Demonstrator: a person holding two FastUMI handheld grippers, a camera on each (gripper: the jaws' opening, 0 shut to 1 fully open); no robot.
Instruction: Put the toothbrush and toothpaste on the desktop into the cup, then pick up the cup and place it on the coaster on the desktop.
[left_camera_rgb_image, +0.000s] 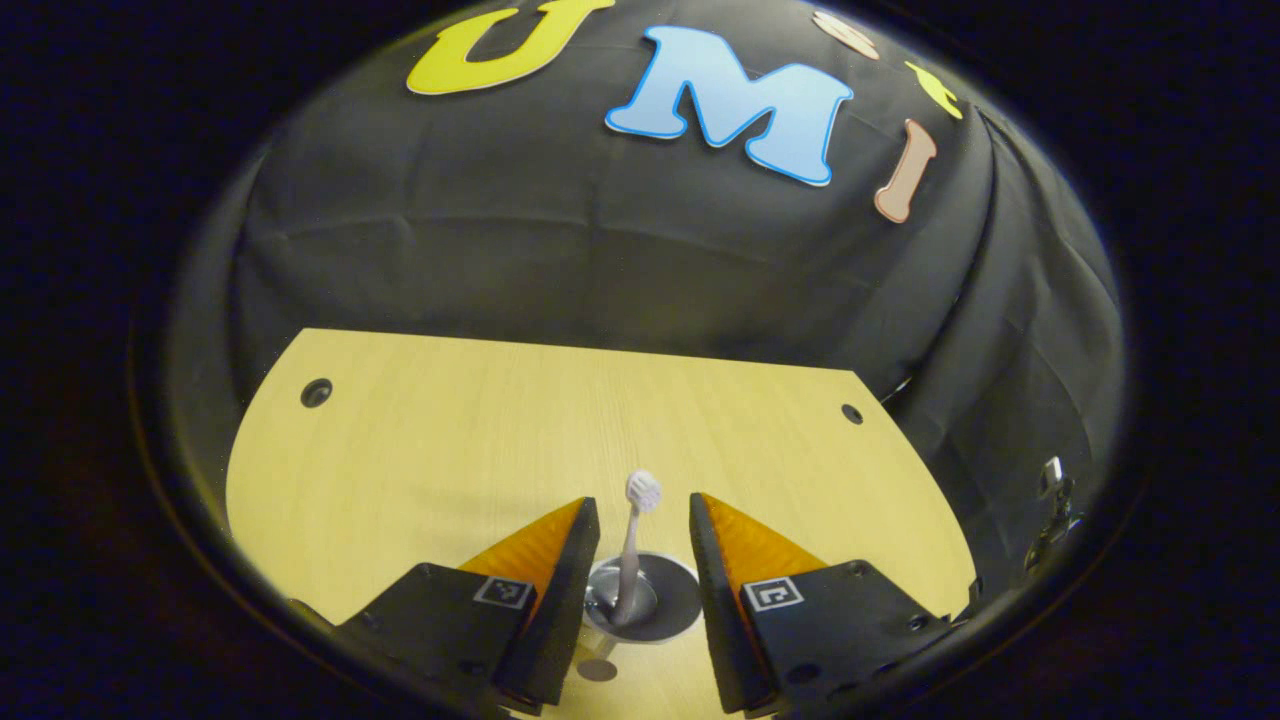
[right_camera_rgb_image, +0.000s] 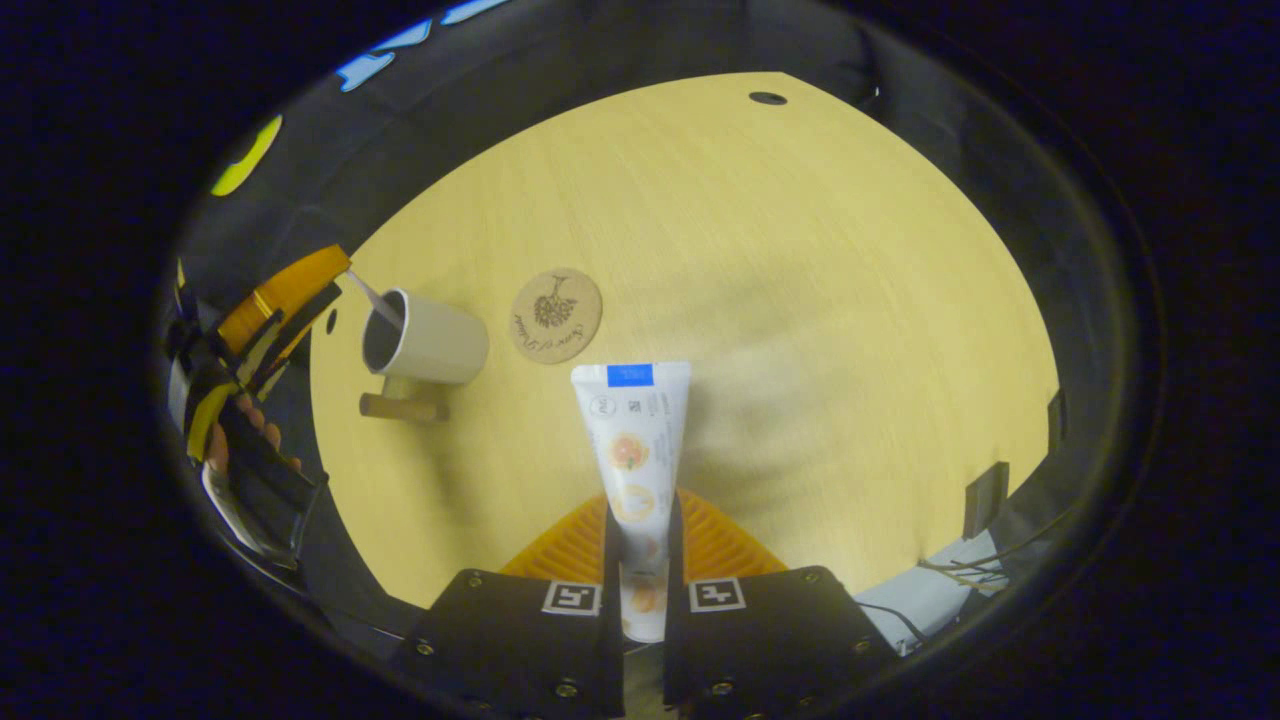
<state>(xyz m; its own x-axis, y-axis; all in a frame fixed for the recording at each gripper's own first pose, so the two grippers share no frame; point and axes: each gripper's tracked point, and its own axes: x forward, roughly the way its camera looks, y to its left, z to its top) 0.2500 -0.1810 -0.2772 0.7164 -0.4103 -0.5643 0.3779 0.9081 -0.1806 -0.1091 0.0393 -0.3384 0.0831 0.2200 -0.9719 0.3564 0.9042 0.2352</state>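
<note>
Holding: the right claw (right_camera_rgb_image: 640, 560) is clamping the toothpaste (right_camera_rgb_image: 633, 440) between both fingers, the tube sticking out forward above the counter (right_camera_rgb_image: 820, 300), flat crimped end farthest from the claw.
Left claw: in the left gripper view the left claw (left_camera_rgb_image: 643, 540) is standing spread wide just above the cup (left_camera_rgb_image: 643, 600), gripping nothing; its fingers are flanking the toothbrush (left_camera_rgb_image: 637, 540) without touching it.
Toothbrush: it is standing in the cup, head up, leaning on the rim; in the right gripper view its handle (right_camera_rgb_image: 375, 297) is poking out of the cup mouth toward the left claw (right_camera_rgb_image: 290, 300).
Cup: the pale cup (right_camera_rgb_image: 425, 345) is sitting near the counter's left edge in the right gripper view, its wooden handle (right_camera_rgb_image: 402, 407) pointing toward the camera.
Coaster: the round coaster (right_camera_rgb_image: 556, 316) is lying flat just beside the cup, bare, between the cup and the tube's far end.
</note>
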